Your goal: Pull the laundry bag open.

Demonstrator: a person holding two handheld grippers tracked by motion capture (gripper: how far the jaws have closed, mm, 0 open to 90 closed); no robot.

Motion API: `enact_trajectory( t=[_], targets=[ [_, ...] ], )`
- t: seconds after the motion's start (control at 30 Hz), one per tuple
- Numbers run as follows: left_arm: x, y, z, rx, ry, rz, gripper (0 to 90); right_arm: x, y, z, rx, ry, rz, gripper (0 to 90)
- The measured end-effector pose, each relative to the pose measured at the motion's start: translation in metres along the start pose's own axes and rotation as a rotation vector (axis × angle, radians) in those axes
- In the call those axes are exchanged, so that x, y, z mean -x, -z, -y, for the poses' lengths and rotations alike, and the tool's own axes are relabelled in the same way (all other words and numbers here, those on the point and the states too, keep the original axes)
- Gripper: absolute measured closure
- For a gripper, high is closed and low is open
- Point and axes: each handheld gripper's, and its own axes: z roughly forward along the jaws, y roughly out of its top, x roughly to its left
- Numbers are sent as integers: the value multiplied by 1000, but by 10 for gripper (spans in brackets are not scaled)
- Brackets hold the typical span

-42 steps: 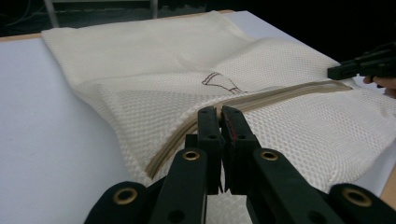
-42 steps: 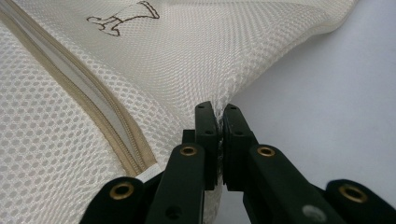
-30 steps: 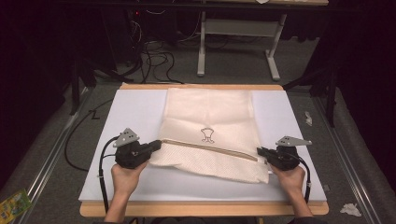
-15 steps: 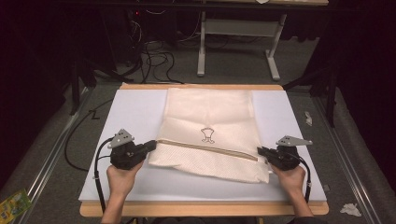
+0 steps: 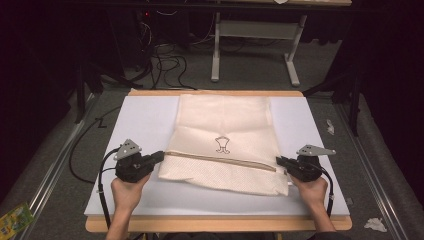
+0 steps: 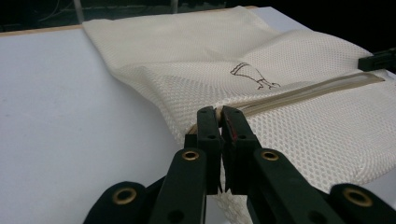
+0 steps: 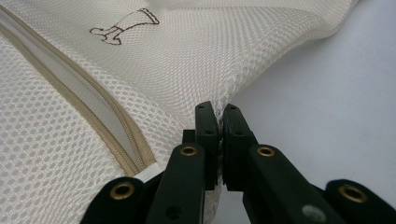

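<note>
The mesh bag lies flat on the white board (zipper running across it). The left gripper pinches its left edge; the right gripper clamps its right edge, both jaws closed on fabric.

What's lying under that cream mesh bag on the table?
The mesh bag lies flat on a white board that covers the wooden table. Whatever is inside the bag, or on the board directly beneath it, is hidden by the fabric.
</note>
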Motion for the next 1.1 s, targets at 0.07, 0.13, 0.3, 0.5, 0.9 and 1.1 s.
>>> enact_trajectory(
  t=[0.07,0.13,0.3,0.5,0.9,1.1],
  targets=[
    [0,0,1,-2,1,-2,869,0,0,-1,2,14,5,886],
    [-1,0,1,-3,4,-5,870,-1,1,-1,3,12,7,886],
    [-6,2,4,-24,20,-36,870,1,3,-1,12,10,21,889],
    [-5,1,6,-31,7,-70,869,1,4,-5,27,22,30,888],
    [1,-6,11,-45,12,-25,869,7,4,-2,-1,-14,17,874],
    [2,-8,22,-93,22,-28,867,8,0,-2,-17,-13,18,868]
  ],
)
